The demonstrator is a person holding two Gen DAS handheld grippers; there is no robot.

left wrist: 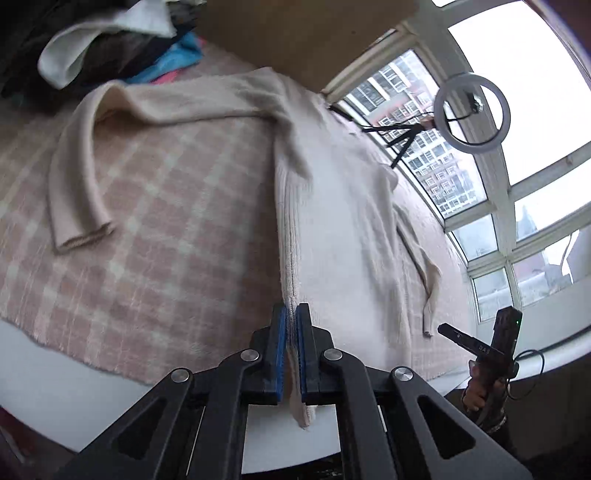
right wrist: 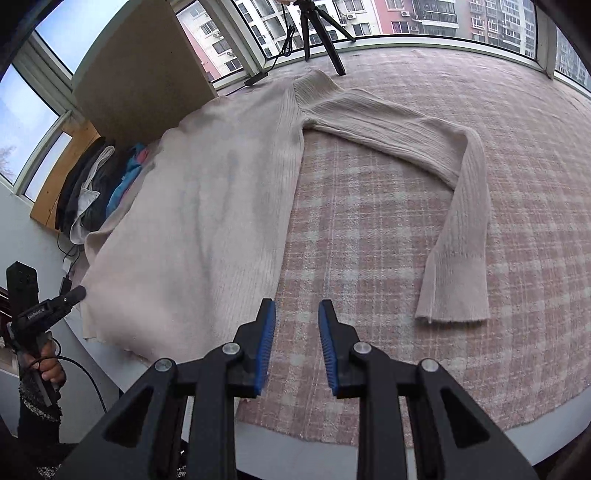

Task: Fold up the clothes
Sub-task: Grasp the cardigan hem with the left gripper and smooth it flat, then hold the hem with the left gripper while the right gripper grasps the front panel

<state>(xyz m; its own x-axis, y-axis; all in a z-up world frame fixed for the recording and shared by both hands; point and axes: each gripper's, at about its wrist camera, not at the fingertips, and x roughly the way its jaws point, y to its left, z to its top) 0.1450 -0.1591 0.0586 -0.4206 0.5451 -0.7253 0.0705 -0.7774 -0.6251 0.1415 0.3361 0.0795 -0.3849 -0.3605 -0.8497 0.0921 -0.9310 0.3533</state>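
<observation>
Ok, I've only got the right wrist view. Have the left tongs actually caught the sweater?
Observer: Yes. The left tongs are shut on the sweater.
Operator: Which part of it?
Observer: Its ribbed edge. A short end of knit sticks out behind the pads.
Operator: What's on top of that tripod?
Observer: A ring light, in front of the window.

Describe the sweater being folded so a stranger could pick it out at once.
Start at the pink checked blanket covering the table by the windows. The cream ribbed sweater lies spread flat across it, one long sleeve stretched out. Unlike the dark and blue clothes pile beside it, it is pale, alone and laid out.
</observation>
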